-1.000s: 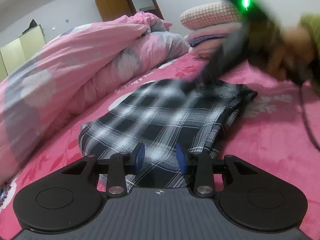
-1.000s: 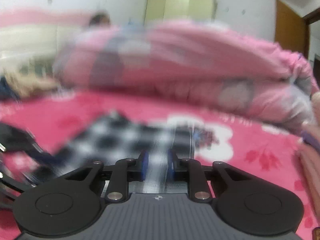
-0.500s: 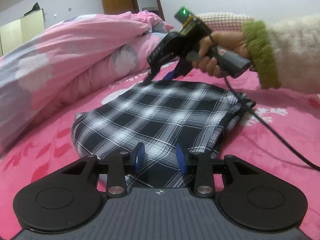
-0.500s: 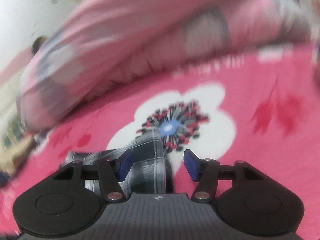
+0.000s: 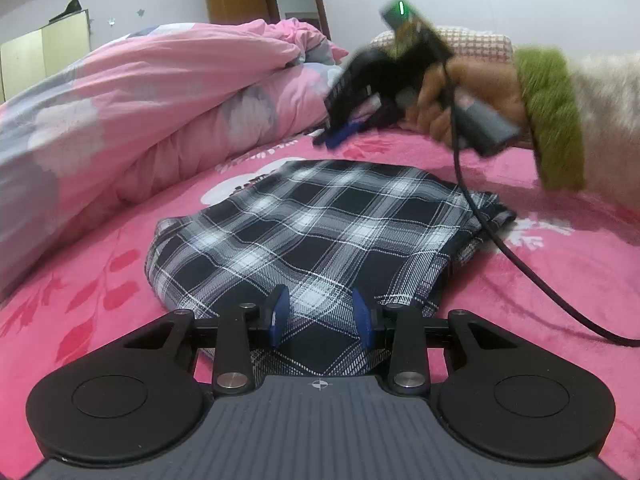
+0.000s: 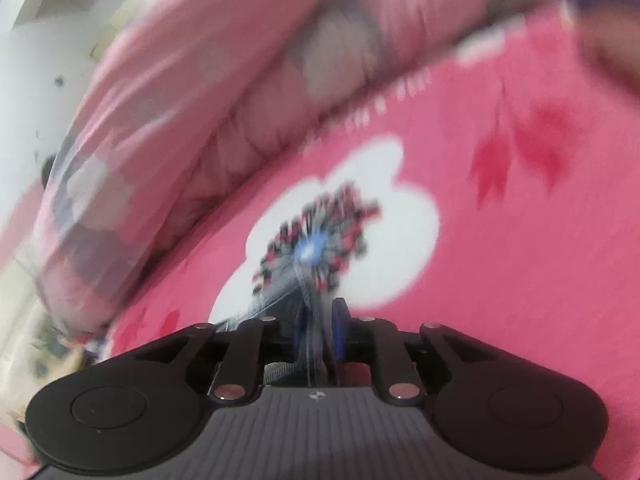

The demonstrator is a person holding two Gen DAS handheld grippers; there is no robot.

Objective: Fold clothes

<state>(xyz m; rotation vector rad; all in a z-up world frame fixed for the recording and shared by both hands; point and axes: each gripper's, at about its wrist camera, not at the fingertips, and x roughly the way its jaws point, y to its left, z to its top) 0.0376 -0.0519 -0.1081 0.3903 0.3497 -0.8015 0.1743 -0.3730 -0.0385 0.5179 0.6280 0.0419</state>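
A black-and-white plaid garment [image 5: 320, 232] lies folded flat on the pink bedspread [image 5: 540, 280]. My left gripper [image 5: 320, 316] hovers over its near edge, open, its blue pads apart with cloth showing below them. A hand in a green-cuffed sleeve [image 5: 548, 116] holds my right gripper [image 5: 336, 138] just above the garment's far edge. In the blurred right wrist view that gripper [image 6: 318, 328] is rolled to one side. Its jaws are closing to a narrow gap on a streak of the plaid garment [image 6: 308, 316].
A rumpled pink quilt [image 5: 140, 112] is piled along the left of the bed. Folded pink and checked bedding [image 5: 472, 44] is stacked at the back. The right gripper's black cable [image 5: 520, 264] trails over the garment's right corner. A white flower print [image 6: 400, 240] lies ahead.
The right gripper's jaws went from wide apart to nearly together, and it rolled and shifted a little to the right at the garment's far edge. The left gripper stayed over the near edge.
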